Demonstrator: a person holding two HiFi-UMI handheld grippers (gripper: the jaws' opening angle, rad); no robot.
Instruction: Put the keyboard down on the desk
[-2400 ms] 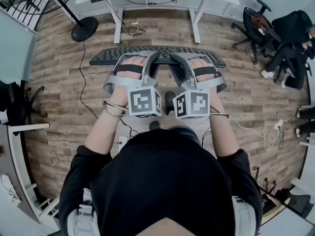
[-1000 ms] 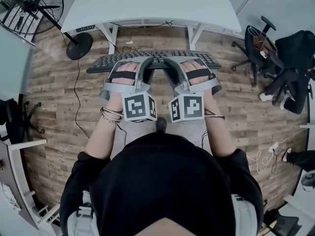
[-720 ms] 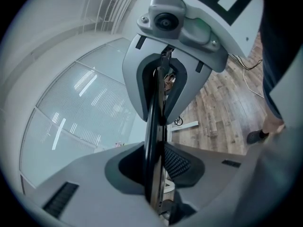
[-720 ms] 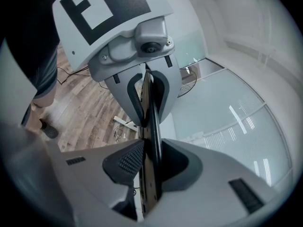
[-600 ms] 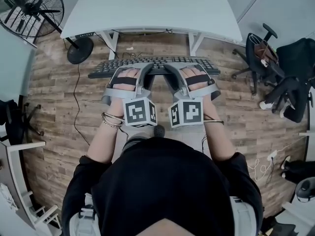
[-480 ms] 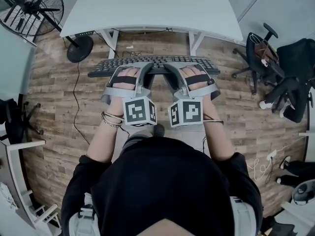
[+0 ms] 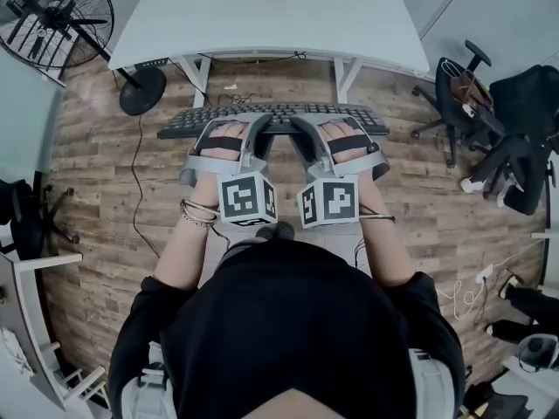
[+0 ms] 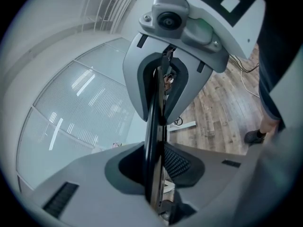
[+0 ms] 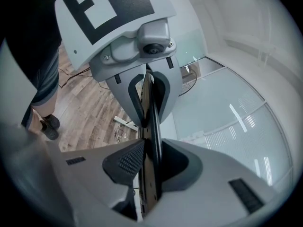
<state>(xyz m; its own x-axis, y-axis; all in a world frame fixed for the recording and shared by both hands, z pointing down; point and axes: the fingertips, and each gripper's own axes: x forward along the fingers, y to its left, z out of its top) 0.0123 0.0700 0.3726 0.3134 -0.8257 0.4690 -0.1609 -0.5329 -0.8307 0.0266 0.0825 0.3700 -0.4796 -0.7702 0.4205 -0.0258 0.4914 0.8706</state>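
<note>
Head view: we see the keyboard [image 7: 272, 119] held crosswise and about level in front of the person, with its keys facing up. It shows against the wooden floor [image 7: 105, 190], on the near side of the white desk [image 7: 271, 11], not on the desk top. The left gripper [image 7: 259, 127] and the right gripper [image 7: 299, 127] meet the keyboard's near edge side by side near its middle, each angled inward, with a marker cube at the rear of each. A fan [image 7: 52, 16] stands left of the desk and an office chair [image 7: 458, 81] to its right. Left gripper view: we see the keyboard [image 8: 152, 112] edge-on as a thin dark slab, and the left gripper [image 8: 154, 167] has its jaws clamped on it, one pad against each face. The right gripper appears farther along the same edge, gripping it likewise. Right gripper view: here too the keyboard [image 9: 150, 126] is edge-on, and the right gripper [image 9: 150, 167] has its jaws closed on it from both sides, the ribbed pad pressed against one face. Beyond it the left gripper holds the same edge.
</note>
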